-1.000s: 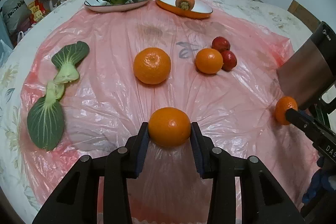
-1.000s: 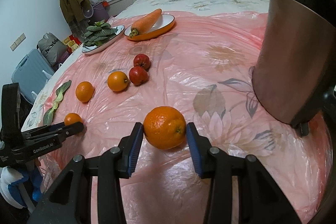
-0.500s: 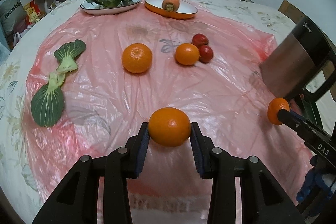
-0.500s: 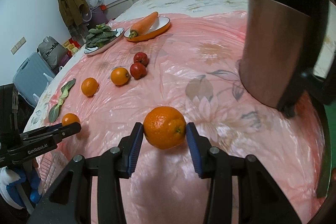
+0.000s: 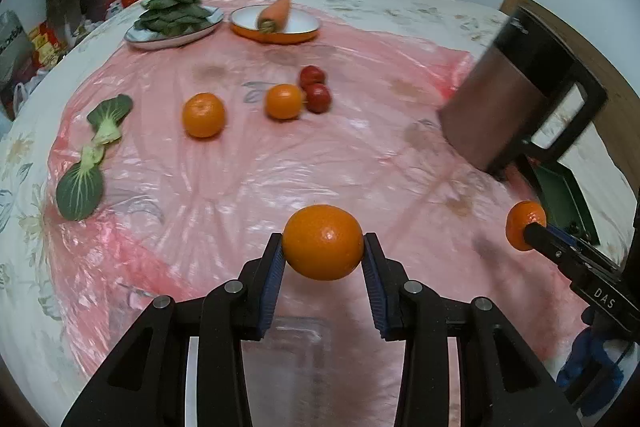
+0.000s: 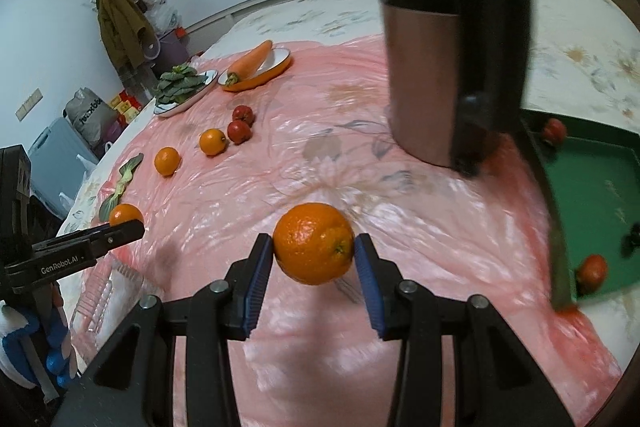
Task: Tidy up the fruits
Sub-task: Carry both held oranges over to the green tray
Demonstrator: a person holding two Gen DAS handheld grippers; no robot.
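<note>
1. left wrist view: the left gripper (image 5: 323,259) is clamped on a smooth orange (image 5: 323,242), which sits squarely between the two blue pads at the fingertips, lifted clear above the pink plastic sheet (image 5: 248,179).
2. same view, on the sheet beyond the tongs: a second loose orange (image 5: 203,115) and a smaller orange (image 5: 283,101) lie well apart from the held one; two small red fruits (image 5: 316,89) sit just beside the smaller orange, touching or nearly so.
3. far side: a plate of greens (image 5: 174,23) and an orange-rimmed dish (image 5: 276,27) with a carrot (image 5: 275,14) in it; two bok choy leaves (image 5: 86,163) lie at the left.
4. at the right edge the right gripper (image 5: 532,227) shows side-on, holding another orange; a copper-coloured kettle (image 5: 504,107) stands behind it.
5. right wrist view: the right gripper (image 6: 314,255) grips a dimpled orange (image 6: 314,243) between its blue pads, held above the sheet.
6. to the right lies a green tray (image 6: 592,187) with small reddish fruits in it, blurred, perhaps three; the kettle (image 6: 448,59) stands just beside the tray's near corner.
7. at the left the left gripper (image 6: 120,227) is seen side-on with its orange.
</note>
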